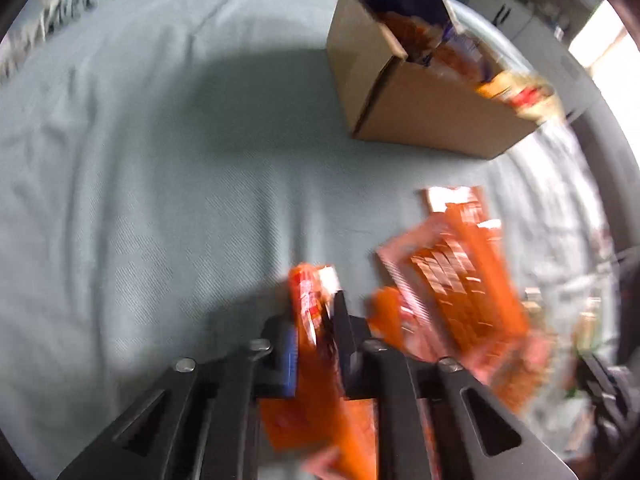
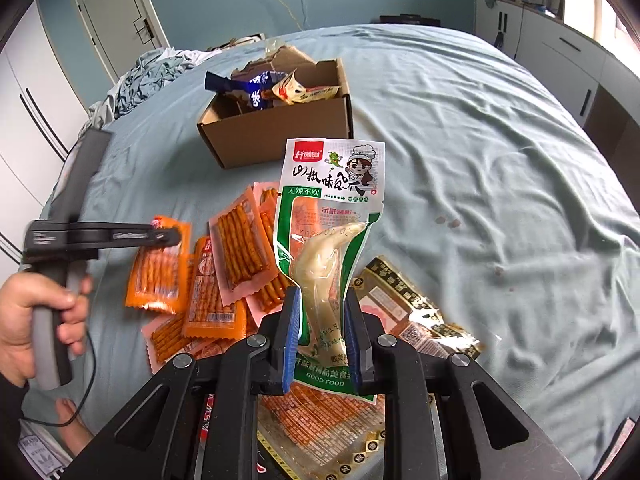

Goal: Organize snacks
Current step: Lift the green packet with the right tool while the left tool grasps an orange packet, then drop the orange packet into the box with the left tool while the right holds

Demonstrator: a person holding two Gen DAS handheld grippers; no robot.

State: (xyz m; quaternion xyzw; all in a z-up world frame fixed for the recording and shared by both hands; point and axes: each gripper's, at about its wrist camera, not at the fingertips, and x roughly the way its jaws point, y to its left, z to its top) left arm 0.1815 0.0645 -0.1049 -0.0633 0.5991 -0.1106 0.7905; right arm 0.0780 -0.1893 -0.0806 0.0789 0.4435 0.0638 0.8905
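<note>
My right gripper (image 2: 320, 320) is shut on a green and white chicken-foot snack pack (image 2: 332, 208) and holds it upright above the pile. My left gripper (image 1: 316, 324) is shut on an orange spicy-stick pack (image 1: 310, 308); in the right wrist view it shows as a dark tool (image 2: 168, 236) gripping that orange pack (image 2: 160, 268) by its top. A cardboard box (image 2: 280, 132) with several snacks in it stands on the bed beyond the pile; it also shows in the left wrist view (image 1: 416, 116). More orange packs (image 2: 236, 252) lie heaped on the sheet.
A blue-grey bedsheet (image 2: 500, 160) covers the bed. A gold and black pack (image 2: 404, 296) lies right of my right gripper. Crumpled clothes (image 2: 148, 72) lie at the far left corner. White cabinets (image 2: 560, 52) stand beyond the bed's right side.
</note>
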